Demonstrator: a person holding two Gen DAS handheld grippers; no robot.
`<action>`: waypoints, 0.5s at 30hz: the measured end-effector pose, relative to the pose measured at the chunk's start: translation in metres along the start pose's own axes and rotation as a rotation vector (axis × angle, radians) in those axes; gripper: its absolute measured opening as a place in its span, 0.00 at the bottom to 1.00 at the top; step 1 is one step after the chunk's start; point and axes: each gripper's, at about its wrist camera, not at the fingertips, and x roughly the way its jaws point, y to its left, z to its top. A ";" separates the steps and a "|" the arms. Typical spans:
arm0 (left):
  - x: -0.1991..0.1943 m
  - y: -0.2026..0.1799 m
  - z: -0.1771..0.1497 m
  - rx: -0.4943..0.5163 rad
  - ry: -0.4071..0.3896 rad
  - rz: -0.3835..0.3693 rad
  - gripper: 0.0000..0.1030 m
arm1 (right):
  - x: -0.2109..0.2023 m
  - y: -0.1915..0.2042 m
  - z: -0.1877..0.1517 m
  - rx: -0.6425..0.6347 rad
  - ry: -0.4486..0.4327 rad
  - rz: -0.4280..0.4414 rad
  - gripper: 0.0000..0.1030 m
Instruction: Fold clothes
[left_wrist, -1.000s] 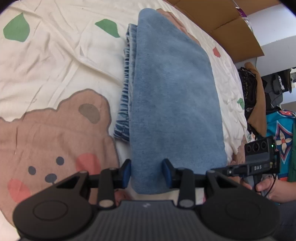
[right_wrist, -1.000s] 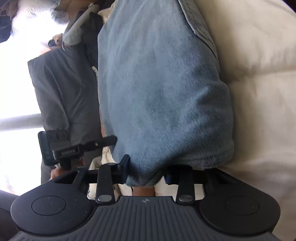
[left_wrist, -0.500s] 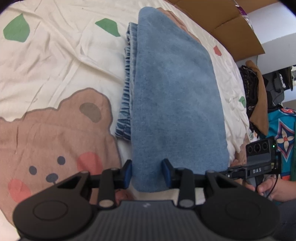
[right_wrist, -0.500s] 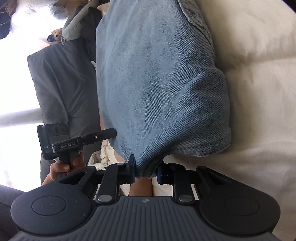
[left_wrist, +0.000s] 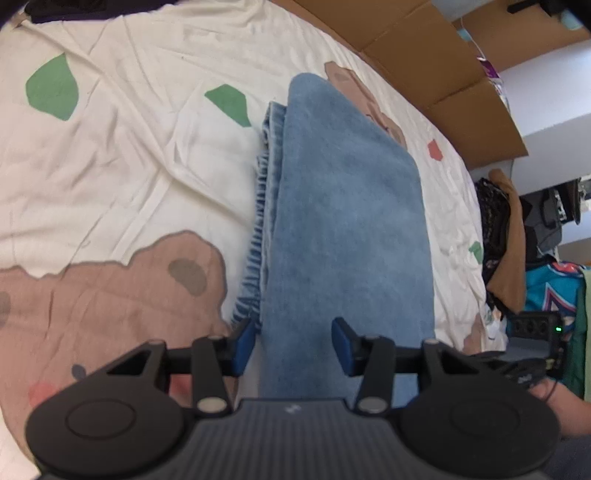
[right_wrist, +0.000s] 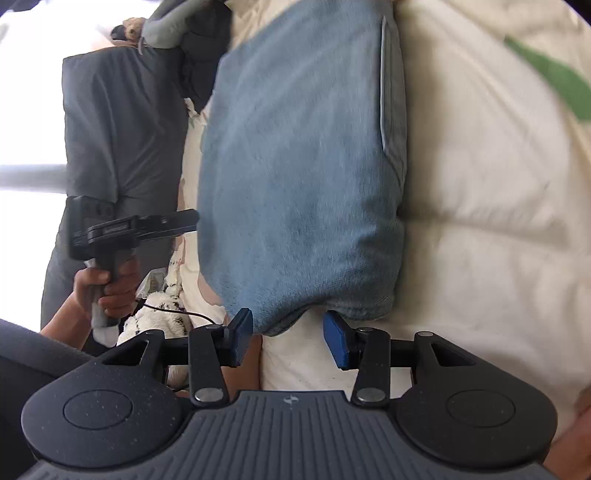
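Denim jeans (left_wrist: 347, 221) look folded on the bed (left_wrist: 129, 166); both hand-held grippers, left (left_wrist: 293, 345) and right (right_wrist: 288, 339), just opened, fabric unpinched.

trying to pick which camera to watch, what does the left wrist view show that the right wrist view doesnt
Only the left wrist view shows the bear print on the bedsheet, the cardboard boxes, and the jeans' gathered waistband. Only the right wrist view shows the hand gripping the left tool's handle and the striped soft toy. Both show the folded jeans on the sheet, with each tool's jaws having just opened.
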 end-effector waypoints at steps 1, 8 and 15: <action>0.002 -0.001 0.001 0.001 -0.003 0.006 0.48 | -0.005 0.001 0.001 -0.011 -0.005 -0.005 0.48; 0.011 -0.005 0.013 -0.015 -0.065 0.051 0.52 | -0.028 -0.003 0.010 -0.037 -0.113 -0.072 0.48; 0.025 -0.005 0.018 -0.043 -0.151 0.048 0.56 | -0.031 -0.005 0.016 -0.061 -0.195 -0.193 0.48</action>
